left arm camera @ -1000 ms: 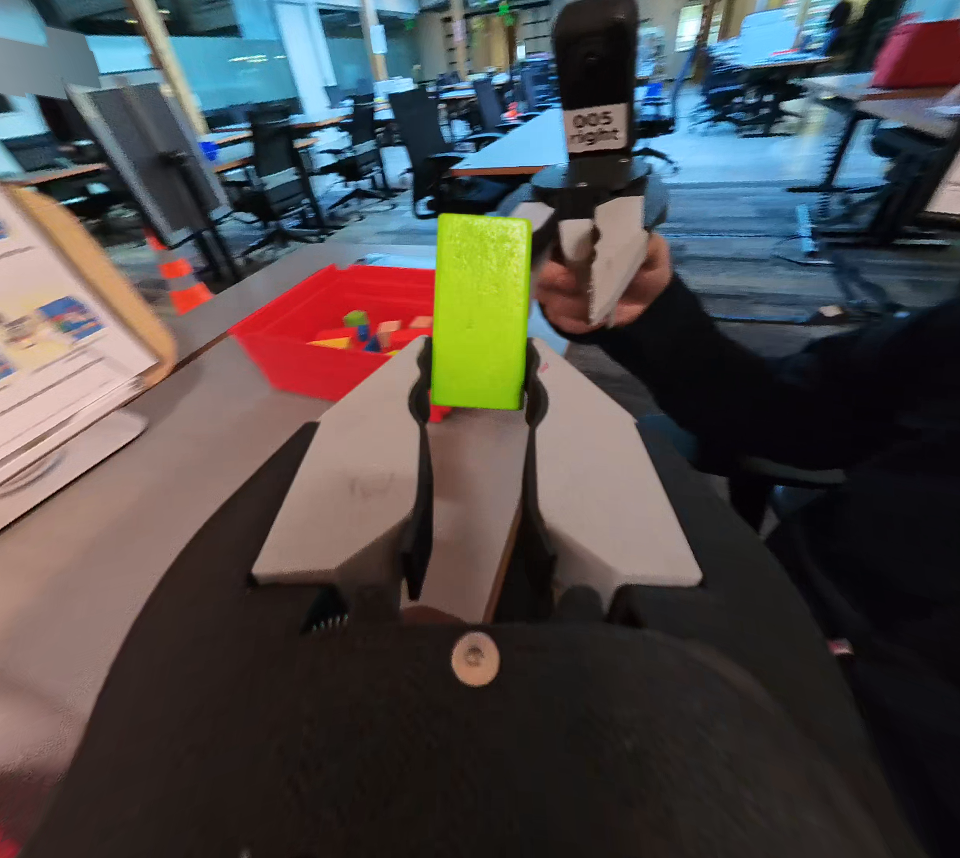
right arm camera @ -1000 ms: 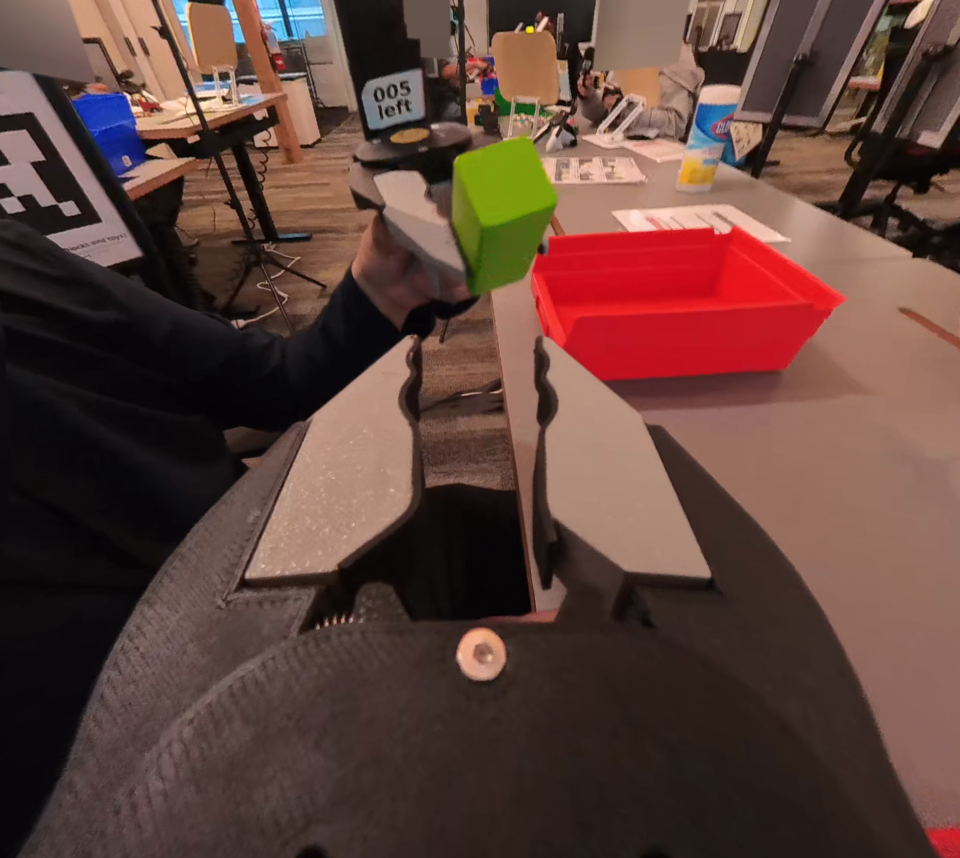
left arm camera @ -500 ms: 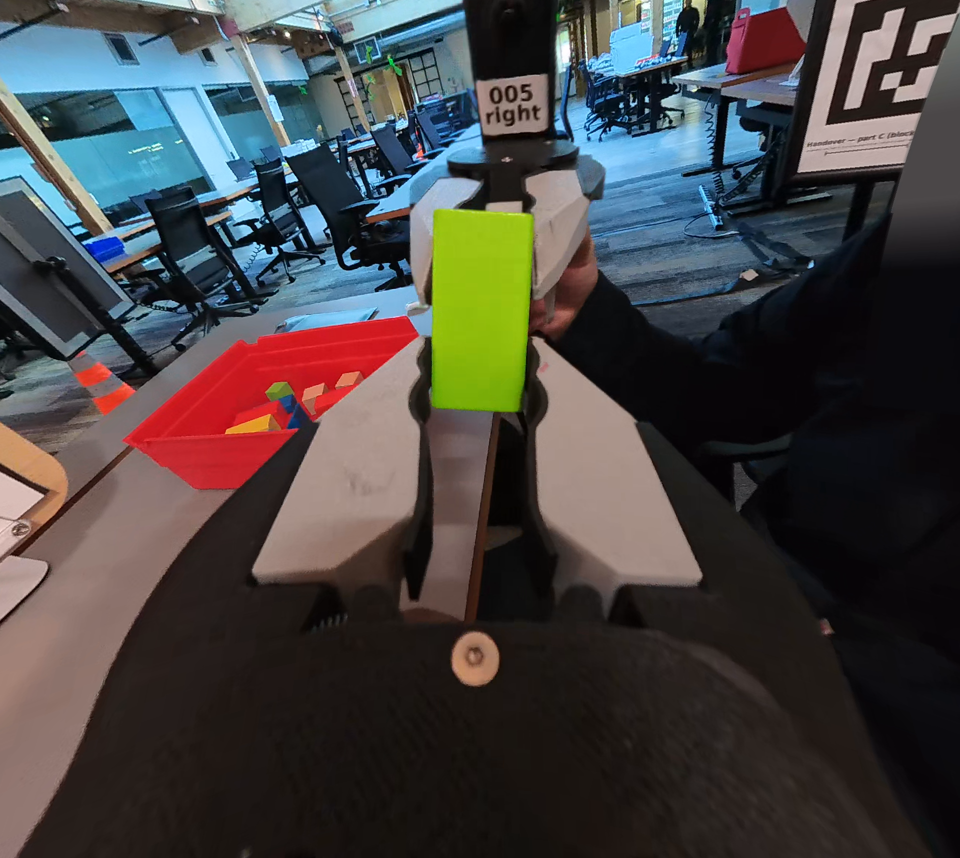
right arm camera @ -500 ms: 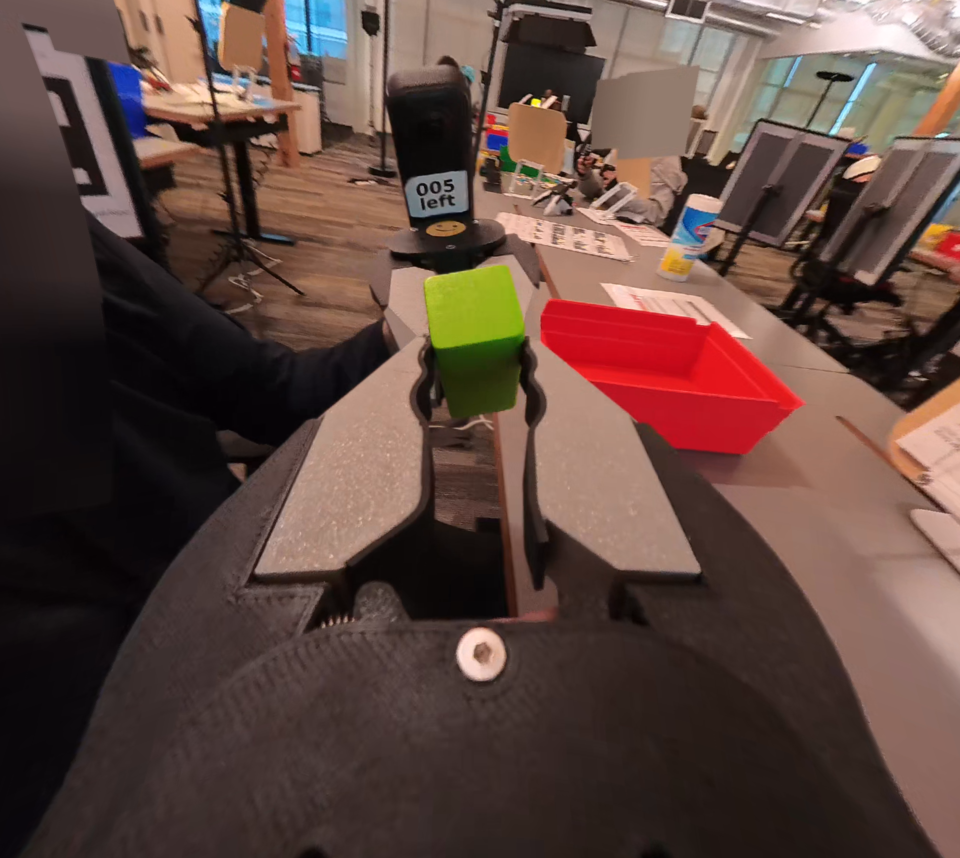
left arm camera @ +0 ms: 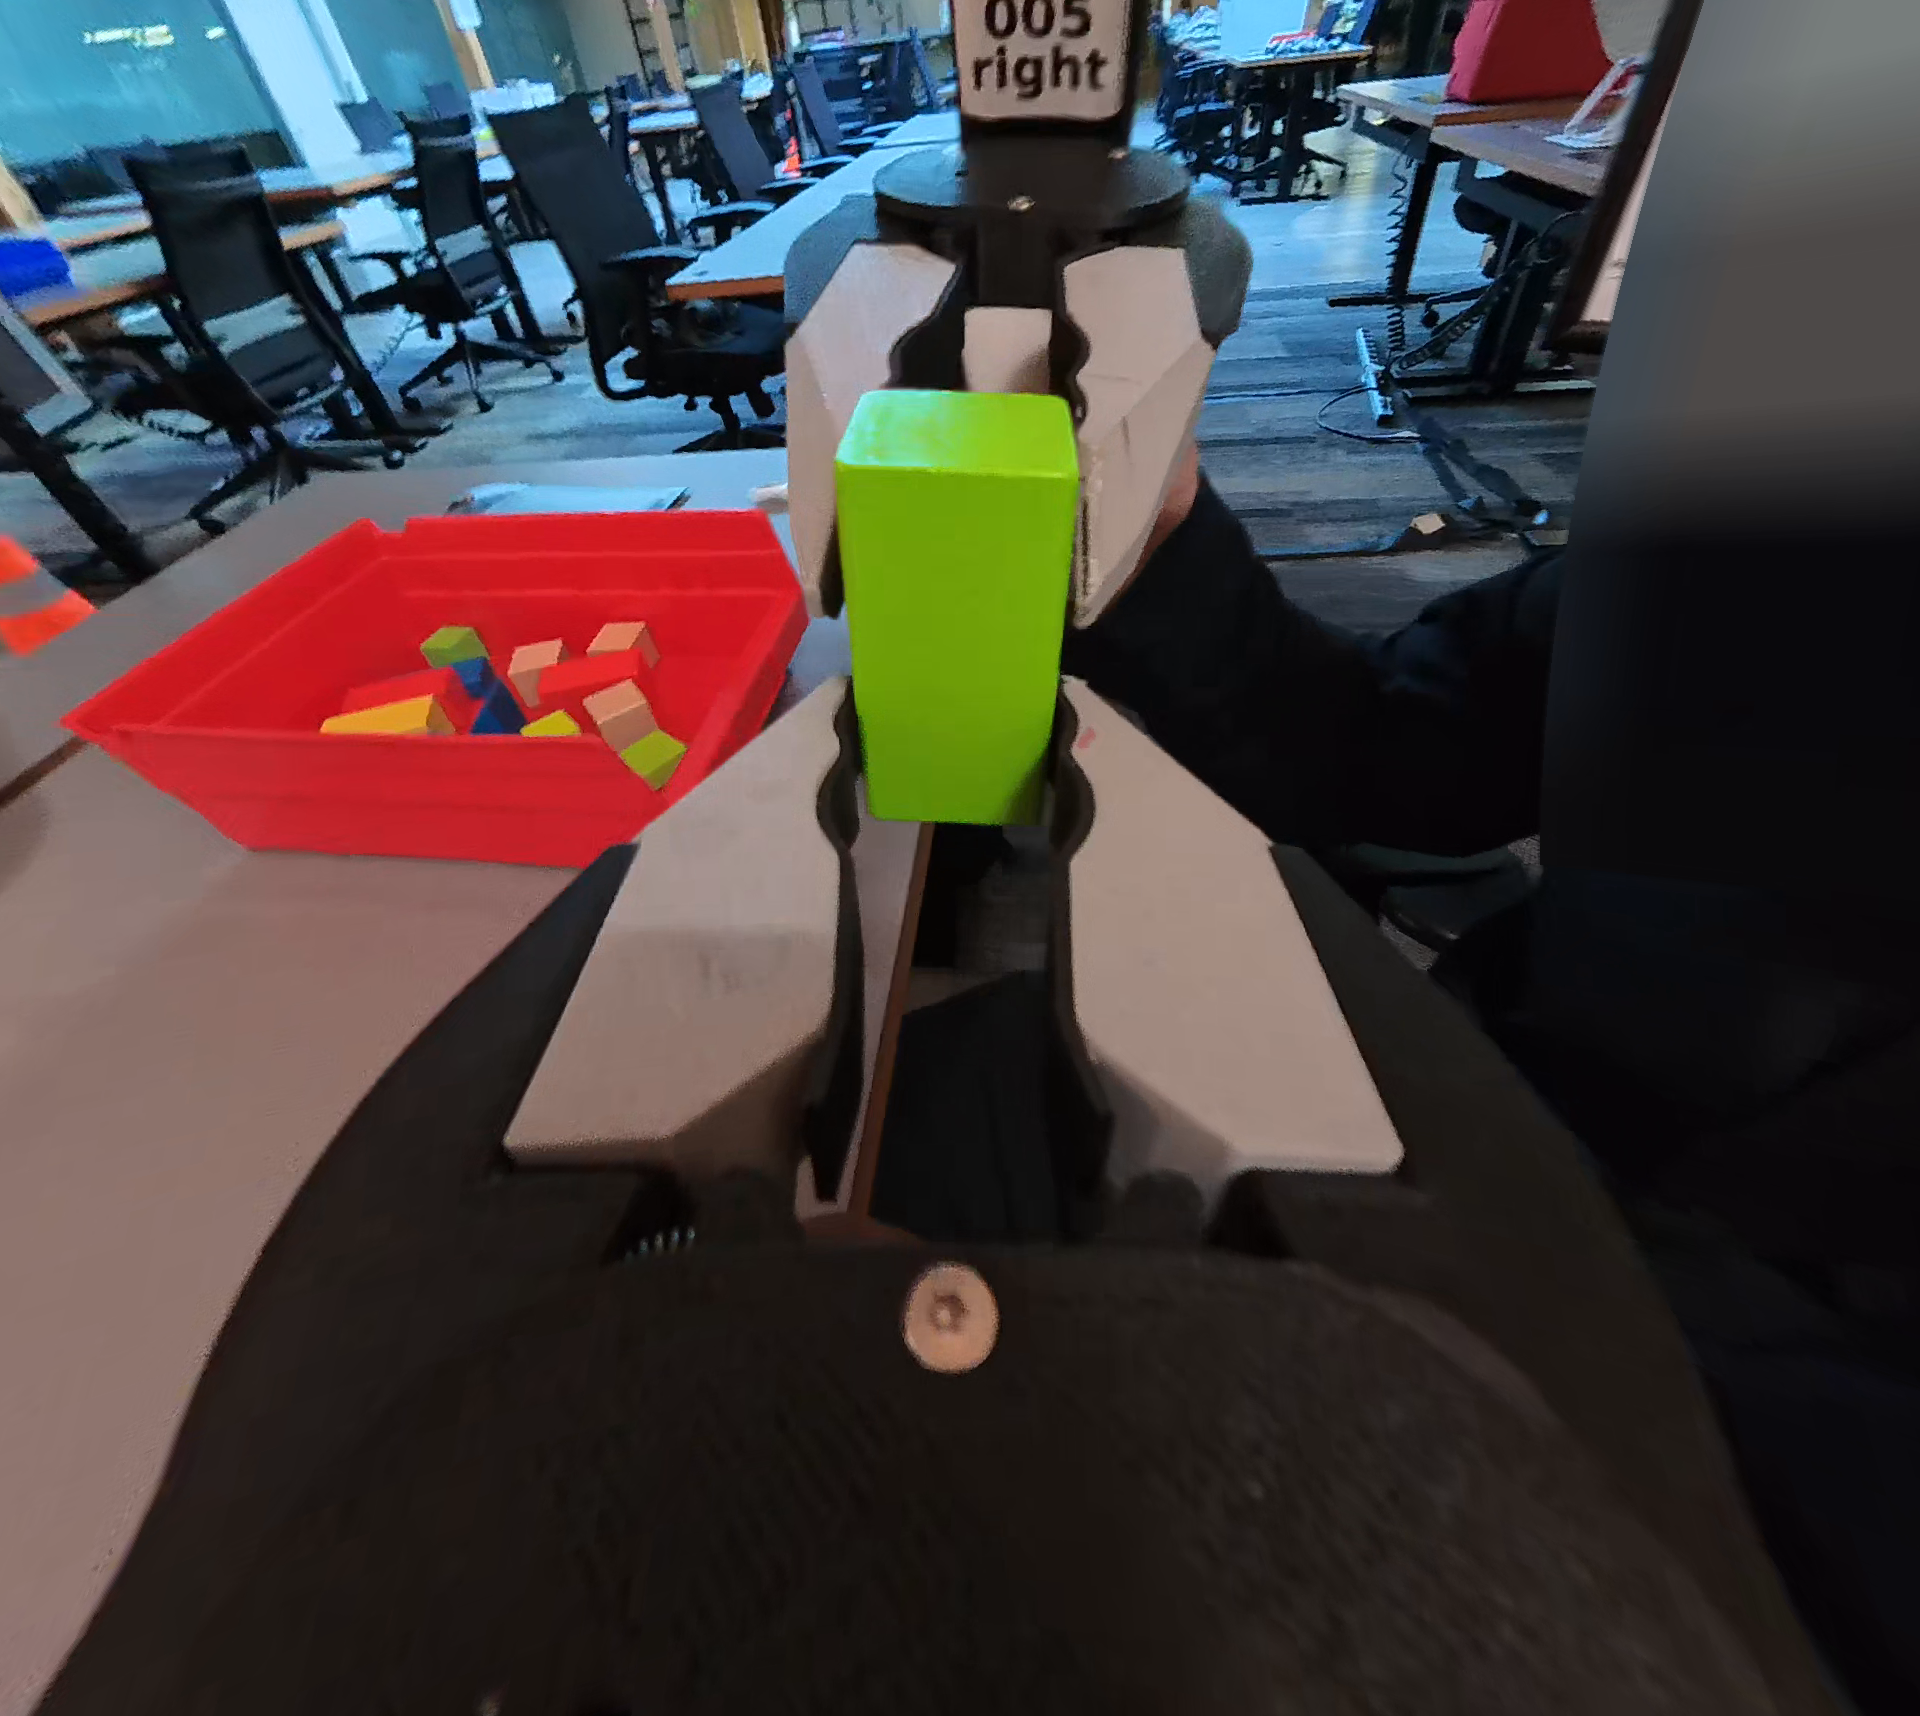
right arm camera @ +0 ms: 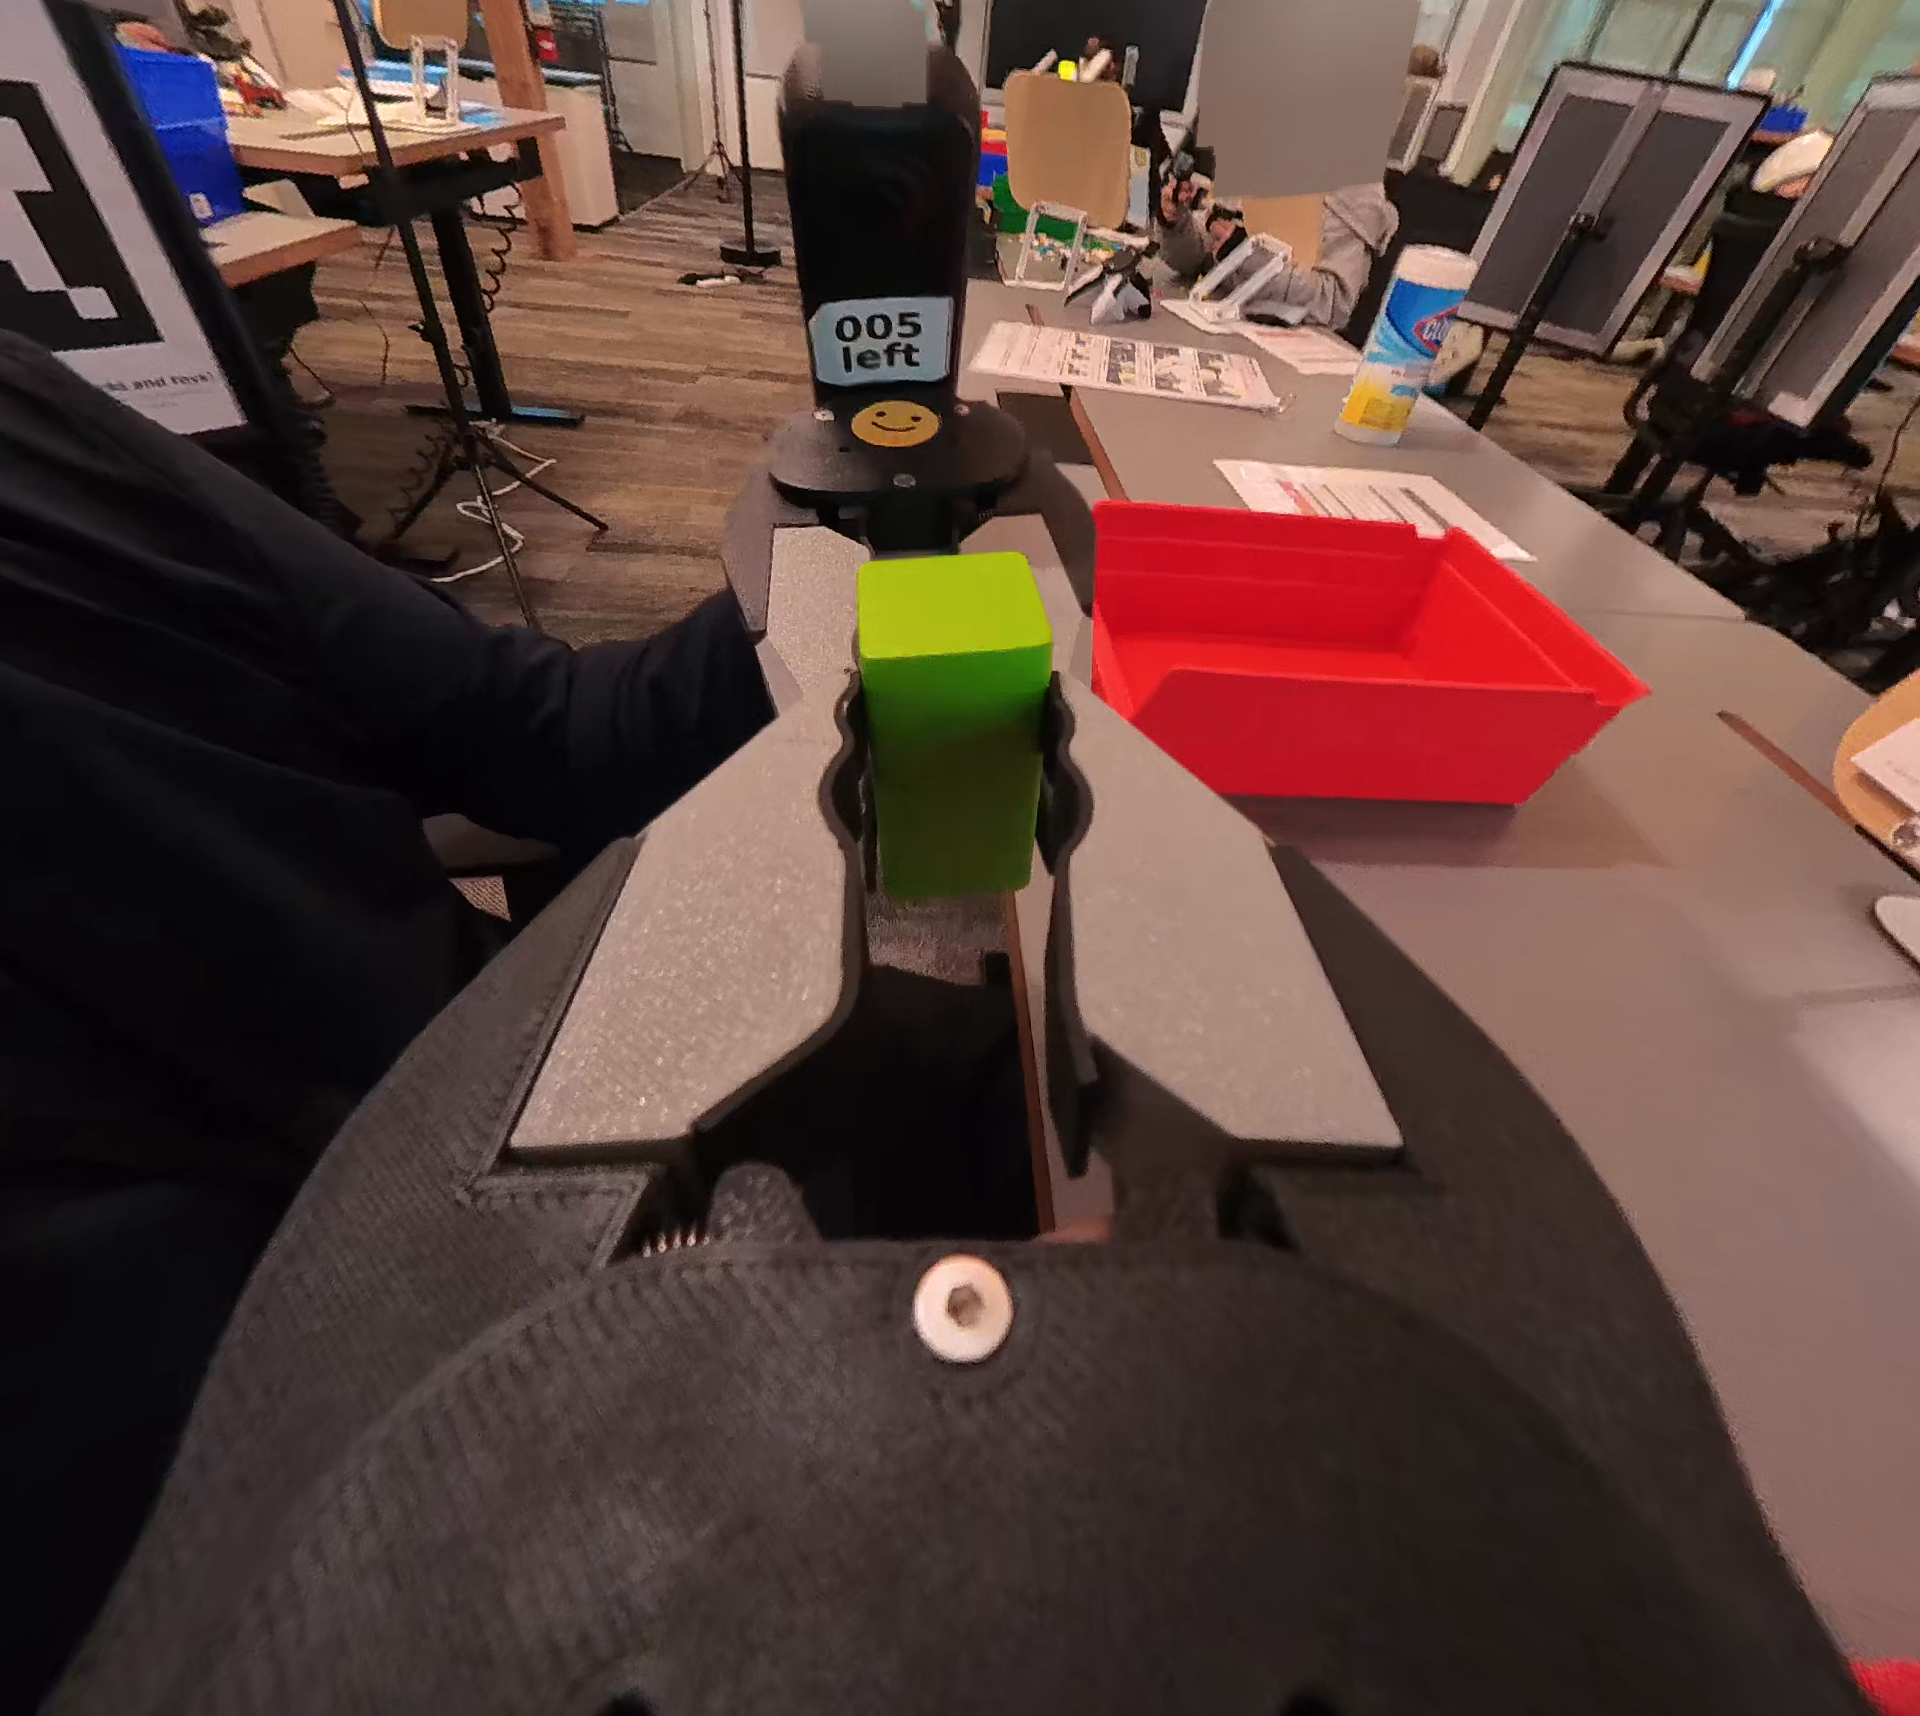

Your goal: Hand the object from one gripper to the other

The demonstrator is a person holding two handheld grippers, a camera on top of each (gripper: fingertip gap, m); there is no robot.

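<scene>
Nearest in the left wrist view, the left gripper [left arm camera: 954, 757] has its grey jaws pressed against the lower end of the bright green, smooth-painted rectangular block [left arm camera: 956, 606], which stands upright in the air over the near edge of the grey table [left arm camera: 208, 991]. In the right wrist view the right gripper [right arm camera: 951, 773] likewise has its jaws closed against the same block [right arm camera: 951, 731], so both tools appear clamped on it at once, meeting head-on from opposite ends, though which pair carries the load cannot be told. The block looks rigid and light, probably wood, with flat parallel faces that suit a pinch across its narrow width; its glossy paint could let it slide if the squeeze is weak, so taking hold well down the length with the pads flat on opposite faces seems wise. Both grippers are held about level, pointing at each other, each on a dark-sleeved arm. Farther off to the side, a red plastic bin [left arm camera: 312, 793] sits on the table with small coloured blocks [left arm camera: 520, 695] inside, well apart from the exchange.
</scene>
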